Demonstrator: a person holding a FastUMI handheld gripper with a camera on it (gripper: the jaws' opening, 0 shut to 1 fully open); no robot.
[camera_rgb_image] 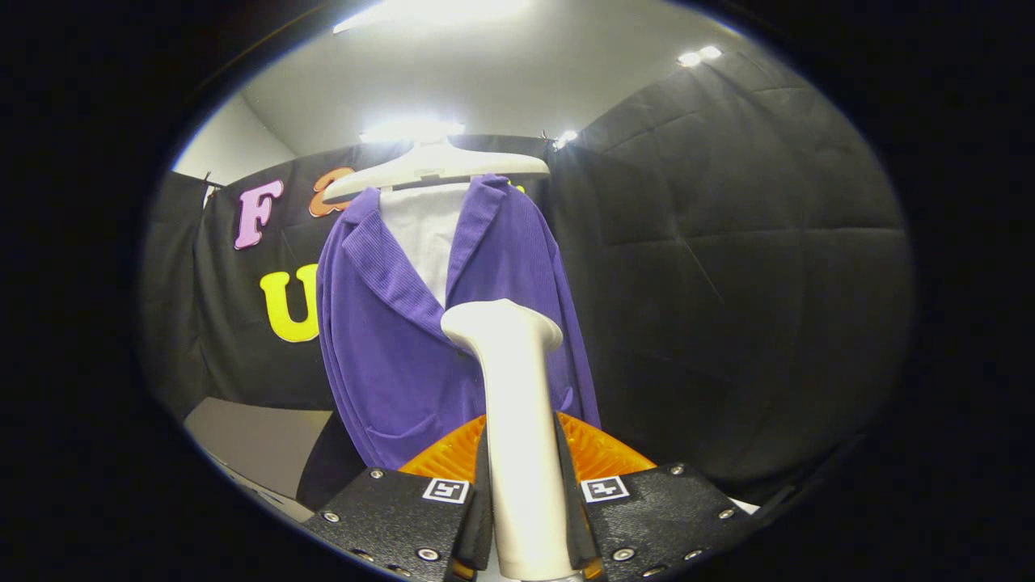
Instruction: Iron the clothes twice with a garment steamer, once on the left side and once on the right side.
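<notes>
Here gripper [524, 517] clamps steamer [513, 420], head against jacket [404, 356] beyond fingers

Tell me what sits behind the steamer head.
The claw is shut on the steamer. Behind its head hangs the purple jacket, over a white shirt on a white hanger. The head hides the jacket's front closure.

I am facing black quilted cloth walls [728, 267] closing in the booth. Bright ceiling lights [412, 129] are glaring off a white ceiling [501, 73]. A grey surface [251, 440] is sitting low by the wall.
</notes>
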